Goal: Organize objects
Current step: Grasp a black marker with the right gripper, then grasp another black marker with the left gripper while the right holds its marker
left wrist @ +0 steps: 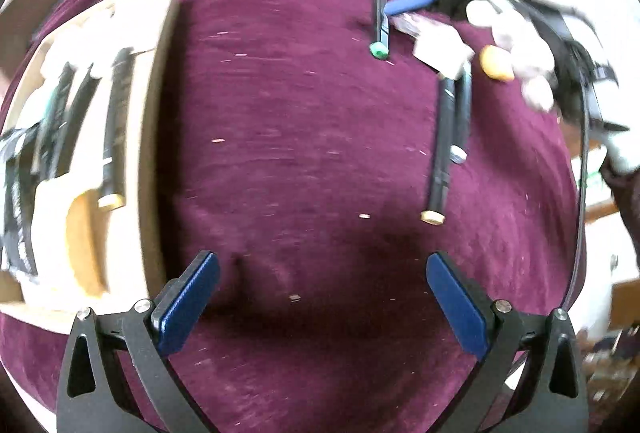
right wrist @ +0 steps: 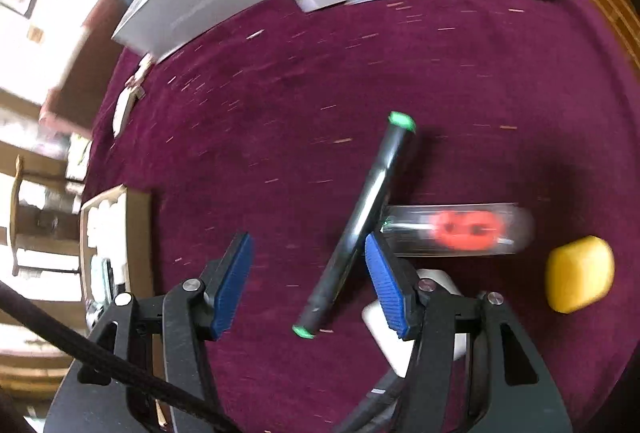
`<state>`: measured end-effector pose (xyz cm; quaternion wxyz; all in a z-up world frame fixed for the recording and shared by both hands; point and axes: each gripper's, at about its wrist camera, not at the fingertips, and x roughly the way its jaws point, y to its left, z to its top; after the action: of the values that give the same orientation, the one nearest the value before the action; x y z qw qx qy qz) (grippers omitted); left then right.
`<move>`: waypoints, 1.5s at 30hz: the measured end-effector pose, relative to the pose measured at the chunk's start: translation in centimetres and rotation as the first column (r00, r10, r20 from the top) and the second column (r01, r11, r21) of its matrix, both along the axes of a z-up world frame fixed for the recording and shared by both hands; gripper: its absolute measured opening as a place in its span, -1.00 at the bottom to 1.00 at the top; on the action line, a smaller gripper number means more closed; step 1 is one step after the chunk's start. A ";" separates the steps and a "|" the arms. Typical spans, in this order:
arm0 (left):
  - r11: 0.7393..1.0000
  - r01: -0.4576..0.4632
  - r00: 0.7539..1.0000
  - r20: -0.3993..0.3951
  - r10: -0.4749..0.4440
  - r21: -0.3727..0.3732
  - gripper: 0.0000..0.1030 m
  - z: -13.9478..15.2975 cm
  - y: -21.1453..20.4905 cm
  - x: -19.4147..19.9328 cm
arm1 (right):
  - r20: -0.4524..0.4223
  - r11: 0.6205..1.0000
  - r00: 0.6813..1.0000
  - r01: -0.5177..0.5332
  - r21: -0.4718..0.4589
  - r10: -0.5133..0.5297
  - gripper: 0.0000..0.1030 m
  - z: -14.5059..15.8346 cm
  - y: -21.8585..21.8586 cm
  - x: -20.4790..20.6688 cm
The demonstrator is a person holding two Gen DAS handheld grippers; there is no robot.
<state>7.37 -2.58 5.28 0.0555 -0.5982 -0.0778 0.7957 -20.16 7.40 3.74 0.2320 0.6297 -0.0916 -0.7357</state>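
The left gripper [left wrist: 322, 303] was held open above the maroon cloth [left wrist: 300, 113], with nothing between its fingers. The right gripper [right wrist: 308, 279] was also spread open, and the green-capped marker [right wrist: 356, 227] was lying between its pads, beside a yellow block [right wrist: 580, 275].

Daylight bright; glare whitens upper corners. Motion blur throughout, strong fisheye bending at edges. Soft shadows on maroon cloth [left wrist: 304, 121].
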 end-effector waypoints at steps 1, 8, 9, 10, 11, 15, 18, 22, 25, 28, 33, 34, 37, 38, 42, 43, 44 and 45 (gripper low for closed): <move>1.000 -0.017 1.000 0.001 0.017 0.005 0.96 0.2 -0.4 0.1 | 0.025 0.999 0.999 -0.033 -0.027 0.034 0.12 -0.3 -0.7 0.1; 0.996 -0.071 0.997 -0.012 0.071 0.057 0.96 1.3 -4.1 0.4 | -0.001 0.996 0.996 -0.085 0.011 0.085 0.11 0.4 -1.6 1.0; 0.996 -0.071 0.997 -0.016 0.072 0.061 0.96 1.4 -4.5 0.3 | -0.008 0.997 0.997 -0.074 0.028 0.074 0.11 0.5 -1.5 0.9; 0.996 -0.069 0.997 -0.017 0.071 0.063 0.96 1.4 -4.5 0.2 | -0.011 0.997 0.998 -0.060 0.048 0.060 0.11 0.4 -1.4 0.7; 0.996 -0.067 0.998 -0.016 0.068 0.063 0.96 1.5 -4.6 0.2 | -0.011 0.997 0.999 -0.052 0.062 0.053 0.11 0.3 -1.4 0.4; 0.996 -0.061 0.998 -0.005 0.061 0.059 0.96 1.0 -4.3 0.2 | -0.040 0.985 0.999 -0.025 0.172 0.032 0.09 -1.0 -2.4 -0.7; 0.996 -0.069 0.998 0.004 0.069 0.062 0.96 0.9 -4.5 0.0 | -0.063 0.960 0.997 -0.032 0.278 0.052 -0.67 -1.9 -3.1 -0.7; 0.992 -0.090 0.996 0.006 0.090 0.085 0.96 0.8 -5.0 -0.4 | -0.048 0.968 0.994 -0.080 0.238 0.094 -0.76 -1.7 -2.6 0.5; 0.992 -0.092 0.996 0.003 0.093 0.087 0.96 0.9 -5.0 -0.7 | 0.011 0.979 0.993 -0.115 0.167 0.115 -0.76 -1.8 -1.2 2.1; 0.993 -0.079 0.997 -0.002 0.080 0.090 0.96 1.1 -4.6 -1.1 | 0.030 0.994 0.995 -0.093 0.050 0.092 -0.76 -0.2 2.0 4.1; 0.995 -0.020 1.000 0.005 0.020 0.098 0.95 0.5 -2.7 -2.2 | 0.017 0.998 0.999 -0.038 -0.060 0.039 -0.76 3.3 7.9 8.0; 0.995 0.004 1.000 0.005 -0.005 0.097 0.95 0.4 -1.9 -2.5 | 0.022 0.998 0.999 -0.023 -0.066 0.025 -0.76 3.7 9.5 9.1; 0.993 0.069 0.998 -0.007 -0.069 0.097 0.88 0.3 0.1 -3.2 | 0.047 0.998 0.999 0.001 -0.059 0.002 -0.75 3.6 12.5 12.0; 0.992 0.087 0.996 -0.010 -0.086 0.097 0.85 0.2 0.6 -3.5 | 0.053 0.999 0.999 0.004 -0.053 -0.001 -0.75 3.3 13.5 13.0; 0.984 0.166 0.986 -0.025 -0.164 0.066 0.81 0.2 3.3 -5.1 | 0.093 0.999 0.995 0.042 0.027 -0.044 -0.74 0.9 17.2 15.9; 0.981 0.184 0.983 -0.021 -0.183 0.065 0.81 0.0 3.9 -5.5 | 0.098 0.998 0.993 0.058 0.039 -0.062 -0.74 0.3 17.7 16.1; 0.977 0.202 0.979 -0.014 -0.201 0.066 0.81 -0.1 4.6 -5.9 | 0.100 0.996 0.992 0.074 0.051 -0.079 -0.73 -0.1 18.2 16.3; 0.973 0.218 0.976 -0.012 -0.217 0.071 0.81 -0.1 5.1 -6.1 | 0.099 0.994 0.990 0.092 0.062 -0.098 -0.74 -0.6 18.7 16.5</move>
<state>1.30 2.53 5.15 0.1639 -0.5989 -0.0402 0.7828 -3.68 26.05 3.13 0.1737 0.6678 -0.1122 -0.7150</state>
